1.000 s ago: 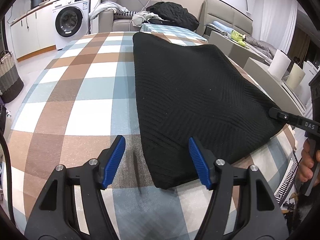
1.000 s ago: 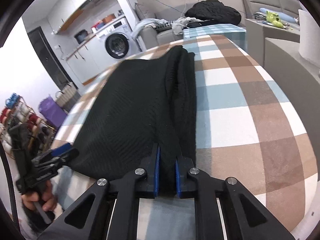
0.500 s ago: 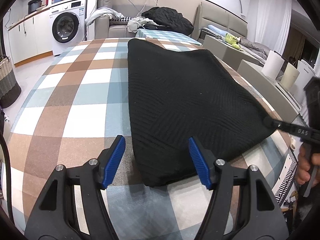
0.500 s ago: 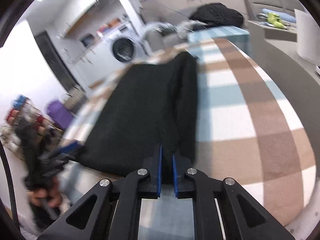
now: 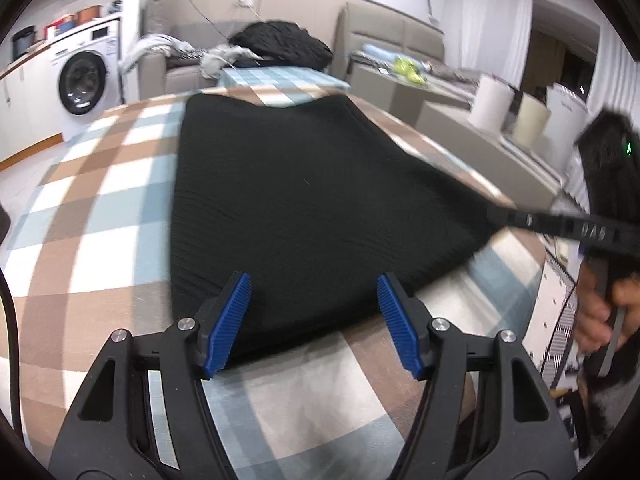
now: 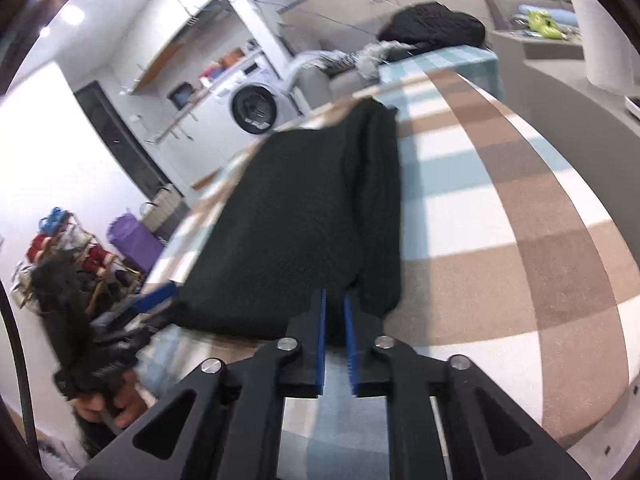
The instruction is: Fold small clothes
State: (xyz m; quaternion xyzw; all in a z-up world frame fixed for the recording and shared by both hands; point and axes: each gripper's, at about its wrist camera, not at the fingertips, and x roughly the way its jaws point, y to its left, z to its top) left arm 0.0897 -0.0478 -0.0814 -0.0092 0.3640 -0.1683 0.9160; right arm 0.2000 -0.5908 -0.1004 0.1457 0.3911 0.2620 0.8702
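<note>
- One black knit garment is laid flat on the checked worktop, its near hem towards the tongs and its far edge towards the sofa.
- The right tongs are closed almost fully on the garment's near right corner; their jaws have just been closing, with a pinch of knit between the blue pads.
- In the left wrist view the right tongs are seen pulling that corner into a taut point.
- The left tongs are held about half open, with the near left part of the hem lying between the jaws but not pressed by the pads; nothing is gripped.
- The step in hand is judged to be taking hold of the near hem at both corners before a fold.
- For the next move, the left tongs would need to be lowered and closed on the hem, then both corners lifted together and carried towards the far edge.
- On the arm of the right tongs some pale letters are seen, perhaps "DAS"; they are too blurred to be read with certainty.
- No other writing can be read.
</note>
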